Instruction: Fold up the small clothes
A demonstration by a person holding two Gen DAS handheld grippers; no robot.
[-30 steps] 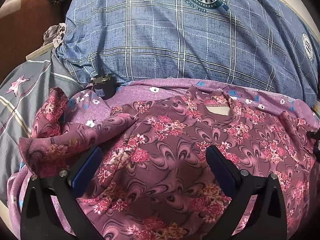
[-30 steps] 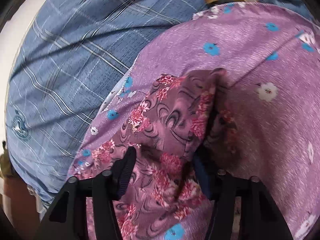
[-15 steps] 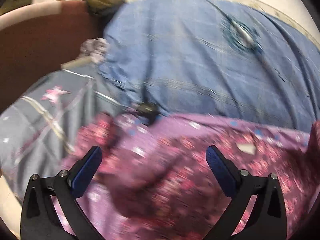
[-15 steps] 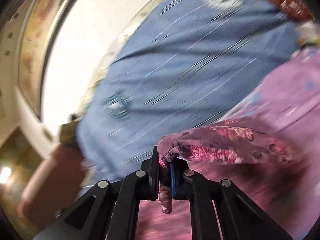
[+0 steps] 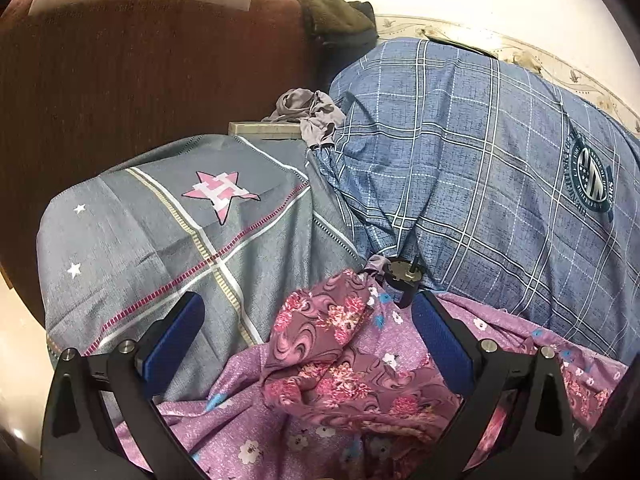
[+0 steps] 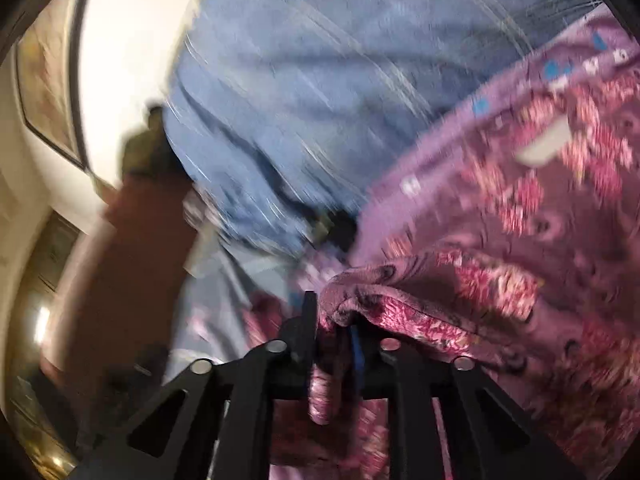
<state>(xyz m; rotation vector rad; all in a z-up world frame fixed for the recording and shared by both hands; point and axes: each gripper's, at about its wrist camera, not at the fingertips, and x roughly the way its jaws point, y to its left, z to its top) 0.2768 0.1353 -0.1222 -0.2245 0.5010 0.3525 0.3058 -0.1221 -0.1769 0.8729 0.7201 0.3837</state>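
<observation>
Up close, maroon rose-print fabric garment [image 6: 472,280] bunched between the right gripper [image 6: 334,332] fingers, jaws opening, cloth trailing rightward over lilac flowered bedsheet [image 5: 248,392], left gripper [image 5: 308,336] spread wide, empty, above the garment's crumpled edge.

**Readable marks: one letter, one illegible emblem**

In your left wrist view, the grey cloth [image 5: 168,232] at about nine o'clock carries a pink star [image 5: 219,194] with a large white letter "H" across its middle. Two small plain white stars sit lower left of it, without lettering. On the blue checked cover [image 5: 480,168], at about three o'clock, you have a round dark emblem [image 5: 591,178] ringed with small lettering, too small to read. Your right wrist view is blurred; nothing there can be read.
</observation>
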